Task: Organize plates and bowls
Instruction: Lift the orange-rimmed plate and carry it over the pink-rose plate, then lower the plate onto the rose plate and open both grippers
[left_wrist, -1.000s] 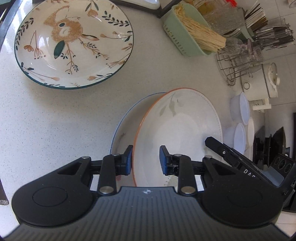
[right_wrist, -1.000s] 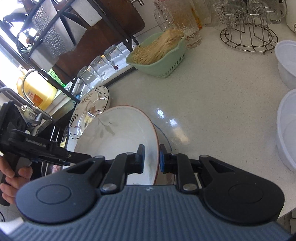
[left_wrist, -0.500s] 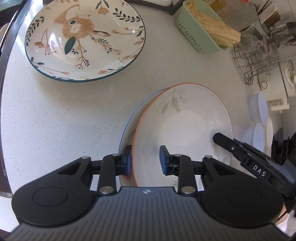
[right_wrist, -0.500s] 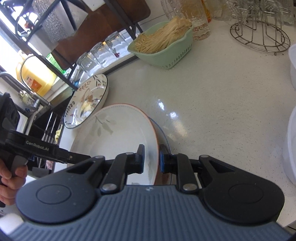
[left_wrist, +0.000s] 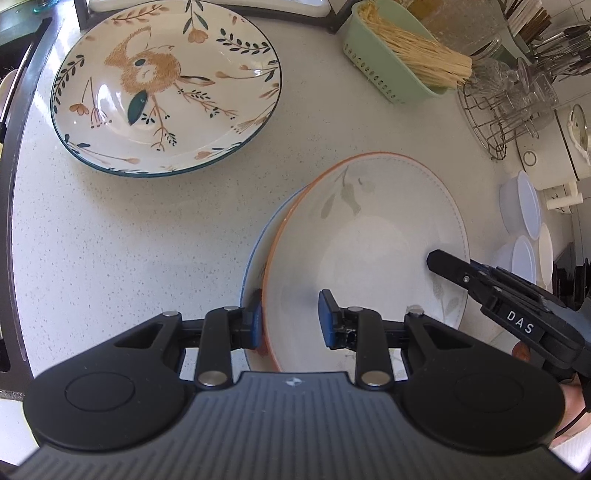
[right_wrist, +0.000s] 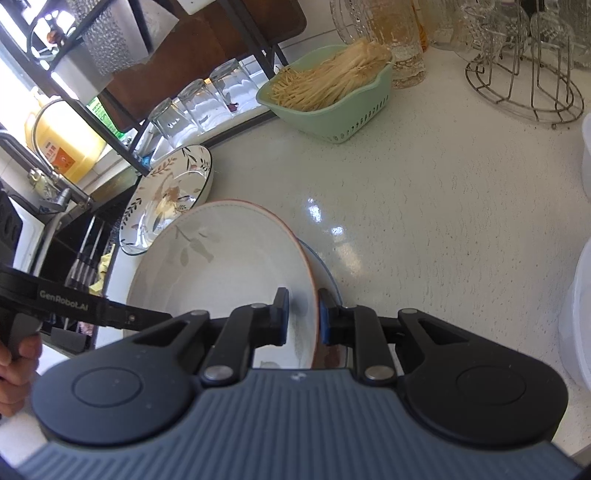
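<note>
Both jaw pairs straddle the rim of one orange-rimmed plate (left_wrist: 369, 236): the right gripper (right_wrist: 301, 317) clamps it, while the left gripper (left_wrist: 290, 319) shows a gap at its inner pad. Plates total three (blue-rimmed plate (left_wrist: 258, 236) beneath, floral plate (left_wrist: 166, 85) apart) on the counter (left_wrist: 129, 240).

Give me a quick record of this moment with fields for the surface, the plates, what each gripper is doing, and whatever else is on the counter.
surface: white speckled counter
held plate: orange-rimmed plate, above a blue-rimmed plate
loose plate: rabbit plate, flat on the counter, apart from the pair
left gripper: straddles the orange-rimmed plate's near-left rim, one pad outside, one inside
right gripper: shut on the orange-rimmed plate's opposite rim
nearby: green basket of pale sticks, wire rack, white containers
</note>
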